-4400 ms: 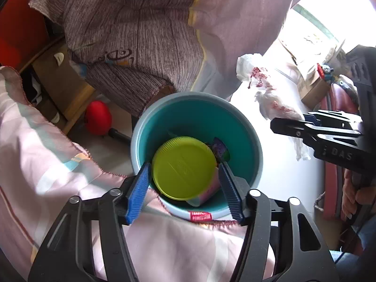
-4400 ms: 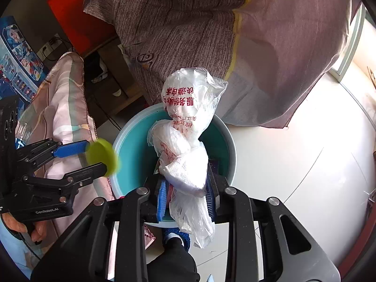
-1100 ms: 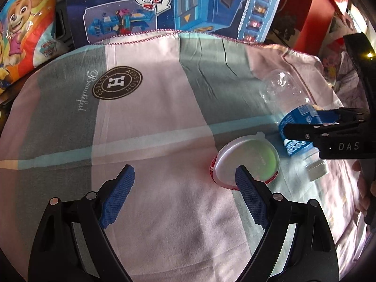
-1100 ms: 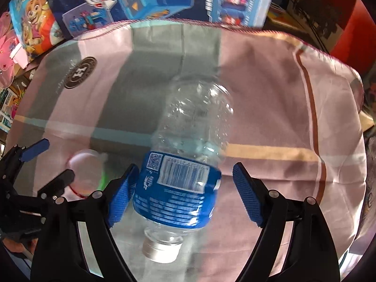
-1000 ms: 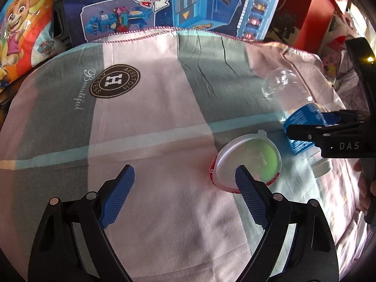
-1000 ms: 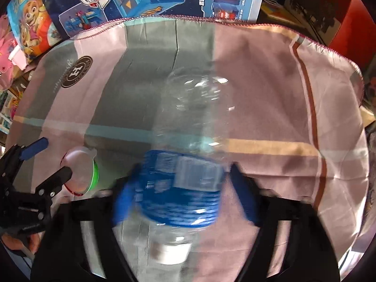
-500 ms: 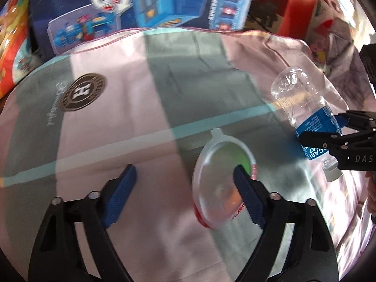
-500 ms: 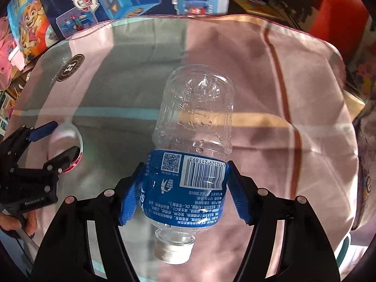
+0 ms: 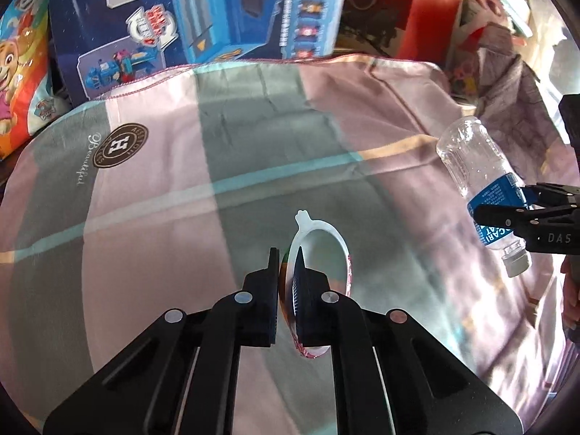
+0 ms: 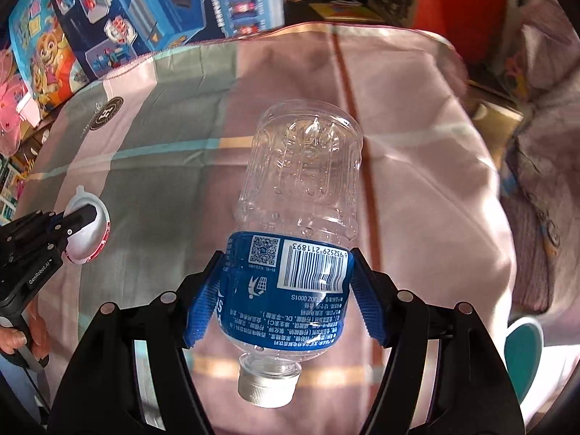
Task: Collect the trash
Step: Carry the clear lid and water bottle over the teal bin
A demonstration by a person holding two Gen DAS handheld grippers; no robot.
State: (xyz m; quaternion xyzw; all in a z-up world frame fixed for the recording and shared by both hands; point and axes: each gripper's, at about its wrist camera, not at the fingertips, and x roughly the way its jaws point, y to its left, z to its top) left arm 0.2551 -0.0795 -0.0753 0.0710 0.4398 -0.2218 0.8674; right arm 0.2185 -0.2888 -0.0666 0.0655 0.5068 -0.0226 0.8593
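Two pieces of trash now gripped. Our left gripper (image 9: 288,266) jaws just been closing, now pinching rim of plastic lid (image 9: 326,250), lifting it on edge above striped cloth (image 9: 152,195). Right gripper (image 10: 286,295) clenching clear bottle (image 10: 301,188) at blue label, cap toward us. We are judging carry to teal bin (image 10: 523,351) comes next. Toy boxes (image 9: 203,11) crowding behind; nothing blocking.
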